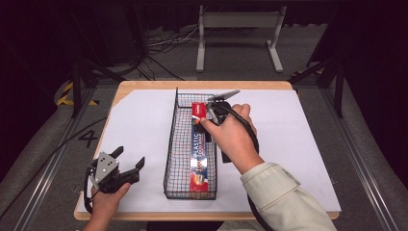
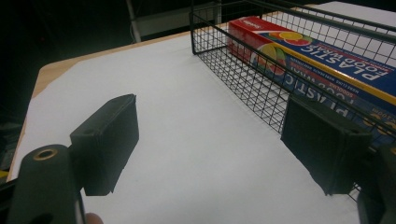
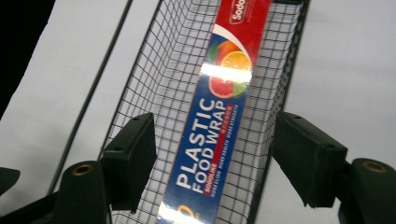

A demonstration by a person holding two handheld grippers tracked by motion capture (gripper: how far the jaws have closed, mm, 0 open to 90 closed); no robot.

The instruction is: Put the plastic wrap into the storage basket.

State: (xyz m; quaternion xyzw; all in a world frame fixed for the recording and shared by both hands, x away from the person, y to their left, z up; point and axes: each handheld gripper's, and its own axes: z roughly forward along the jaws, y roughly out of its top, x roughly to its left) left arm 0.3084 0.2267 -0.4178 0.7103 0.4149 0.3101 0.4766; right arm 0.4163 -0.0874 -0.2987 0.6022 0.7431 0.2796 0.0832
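A black wire basket [image 1: 171, 139] stands lengthwise in the middle of the table. A long box of plastic food wrap [image 1: 198, 161], red and blue, lies flat inside it along the right wall. My right gripper [image 3: 222, 158] hovers over the basket's far half, open, its jaws straddling the box [image 3: 219, 116] from above without touching it. In the high view a hand covers most of that gripper [image 1: 217, 109]. My left gripper [image 1: 130, 155] rests near the table's front left corner, open and holding nothing, pointed toward the basket's left wall [image 2: 243, 79].
A white sheet [image 1: 139, 120] covers the wooden tabletop. Beyond the far edge, a pale metal stand [image 1: 238, 29] and loose cables [image 1: 163, 43] sit on the floor. Dark frame struts flank the table on both sides.
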